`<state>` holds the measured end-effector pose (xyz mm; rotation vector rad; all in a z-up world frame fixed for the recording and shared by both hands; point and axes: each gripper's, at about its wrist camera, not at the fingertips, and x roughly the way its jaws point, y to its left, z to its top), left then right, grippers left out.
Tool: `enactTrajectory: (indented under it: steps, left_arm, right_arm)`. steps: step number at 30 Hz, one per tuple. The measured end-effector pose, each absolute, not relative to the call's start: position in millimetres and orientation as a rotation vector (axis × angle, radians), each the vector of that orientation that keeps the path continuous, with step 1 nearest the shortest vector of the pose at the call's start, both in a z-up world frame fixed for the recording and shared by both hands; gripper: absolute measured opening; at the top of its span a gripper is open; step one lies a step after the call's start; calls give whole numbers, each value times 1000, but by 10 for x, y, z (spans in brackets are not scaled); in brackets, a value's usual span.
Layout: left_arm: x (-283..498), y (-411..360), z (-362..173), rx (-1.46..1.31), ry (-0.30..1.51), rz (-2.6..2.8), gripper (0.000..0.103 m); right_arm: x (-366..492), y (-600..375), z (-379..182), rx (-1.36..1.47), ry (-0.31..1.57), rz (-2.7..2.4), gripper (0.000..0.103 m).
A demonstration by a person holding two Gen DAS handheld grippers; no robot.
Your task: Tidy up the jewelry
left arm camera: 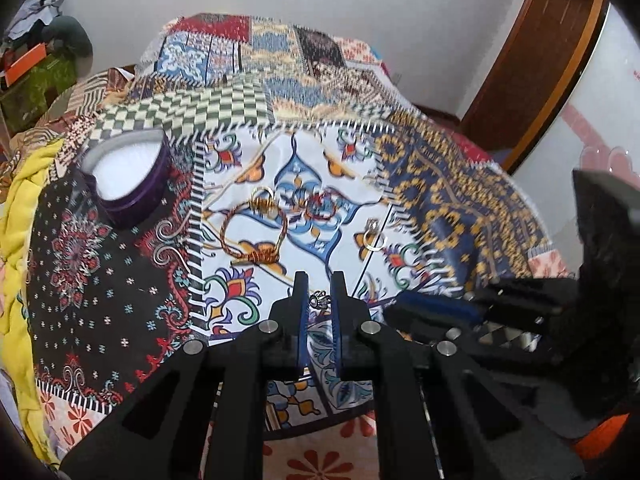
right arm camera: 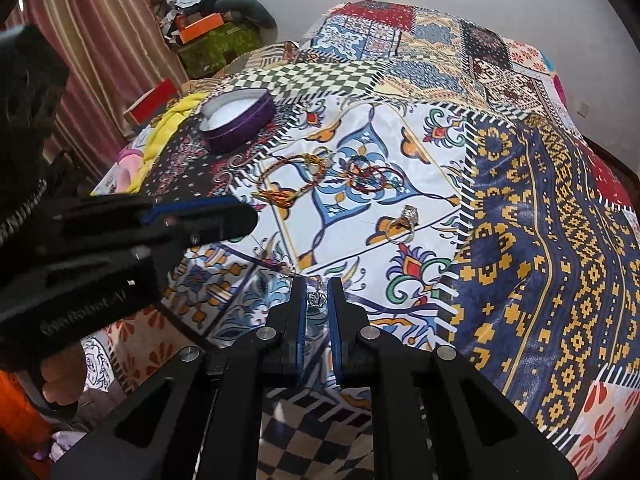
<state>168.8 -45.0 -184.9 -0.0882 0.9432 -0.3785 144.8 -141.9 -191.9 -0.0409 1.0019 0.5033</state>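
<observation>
With our right tool [right arm camera: 318, 300] parted around the crown charm [right arm camera: 317, 298], the heart-shaped purple box [right arm camera: 240, 118] ahead holds nothing, bracelets [right arm camera: 292, 182] and ring [right arm camera: 404, 220] still loose.

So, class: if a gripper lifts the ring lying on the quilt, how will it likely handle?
The ring is a thin metal hoop, so probably stiff and light. Its smooth band may slip between flat jaws. It lies tilted on its bulky top, so a nudge might roll it on the quilt.
</observation>
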Motion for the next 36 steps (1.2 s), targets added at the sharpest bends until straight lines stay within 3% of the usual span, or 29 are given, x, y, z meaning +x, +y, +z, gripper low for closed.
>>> enactTrajectory:
  steps: [17, 36]
  left_arm:
    - [1427, -259, -1332, -163, 826, -388, 9]
    - [1403, 685, -1019, -204, 690, -167, 9]
  right_arm:
    - [1295, -1051, -1798, -85, 986, 592, 9]
    - [1492, -798, -1580, -135, 928, 578, 9]
